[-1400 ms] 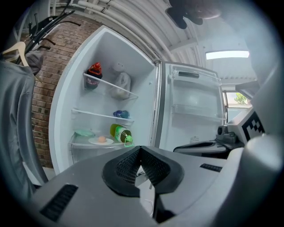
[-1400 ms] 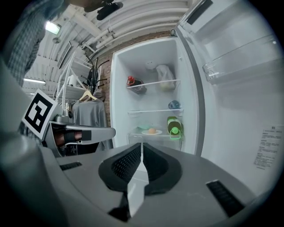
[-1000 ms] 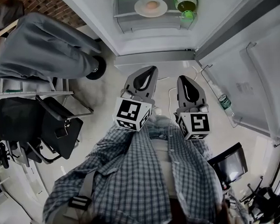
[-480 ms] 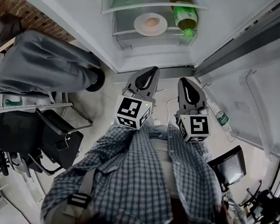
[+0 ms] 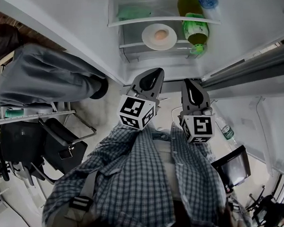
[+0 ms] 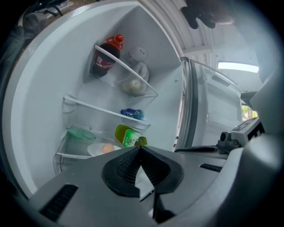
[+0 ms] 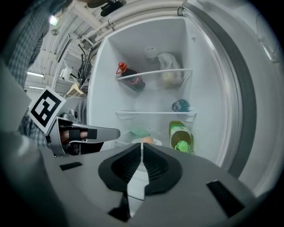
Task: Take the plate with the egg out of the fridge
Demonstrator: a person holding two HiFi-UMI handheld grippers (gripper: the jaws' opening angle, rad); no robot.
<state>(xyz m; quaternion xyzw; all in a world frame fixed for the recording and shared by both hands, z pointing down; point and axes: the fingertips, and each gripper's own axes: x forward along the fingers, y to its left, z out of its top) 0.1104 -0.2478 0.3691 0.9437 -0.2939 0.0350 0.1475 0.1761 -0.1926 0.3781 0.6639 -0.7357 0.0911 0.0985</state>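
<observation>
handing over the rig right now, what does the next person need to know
left gripper: shut, empty, outside the open fridge.
right gripper: same.
plate with the egg sits on a low shelf beside a green bottle, untouched.
Done: fridge is open.
Left: open a gripper, reach in, take the plate by its rim, bring it out level so the egg stays put.

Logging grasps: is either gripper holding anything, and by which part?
Nothing is held: left gripper and right gripper are shut and empty; the plate is untouched.
</observation>
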